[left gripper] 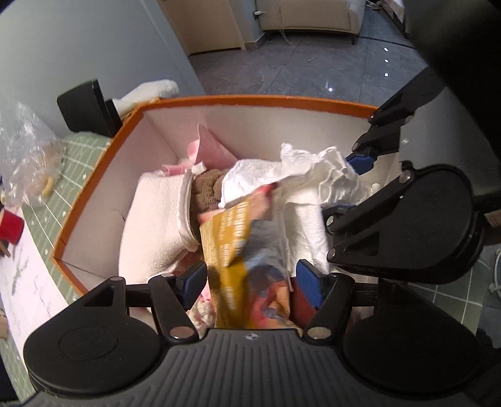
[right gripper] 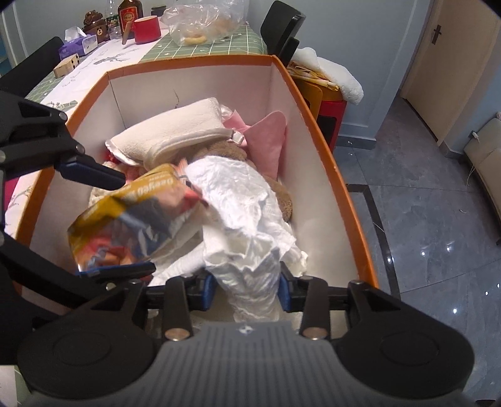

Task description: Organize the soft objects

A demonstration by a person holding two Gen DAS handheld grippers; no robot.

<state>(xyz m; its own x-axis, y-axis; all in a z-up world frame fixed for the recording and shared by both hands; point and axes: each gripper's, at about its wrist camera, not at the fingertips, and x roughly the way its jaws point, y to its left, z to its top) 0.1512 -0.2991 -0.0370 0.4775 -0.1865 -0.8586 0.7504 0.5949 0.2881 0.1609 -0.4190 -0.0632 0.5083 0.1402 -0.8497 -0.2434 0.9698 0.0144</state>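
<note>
An orange-rimmed white box holds soft things: a cream towel, a pink cloth and a brown plush. A yellow printed packet, blurred, lies between the blue pads of my left gripper, which stands open around it. A crumpled white plastic wrap runs between the pads of my right gripper, also open. Both grippers point down into the box, side by side.
The box stands against a table with a green checked cloth carrying a clear plastic bag, a red cup and a tissue box. A black chair back and a stool with white fleece stand beyond. Grey tiled floor lies right.
</note>
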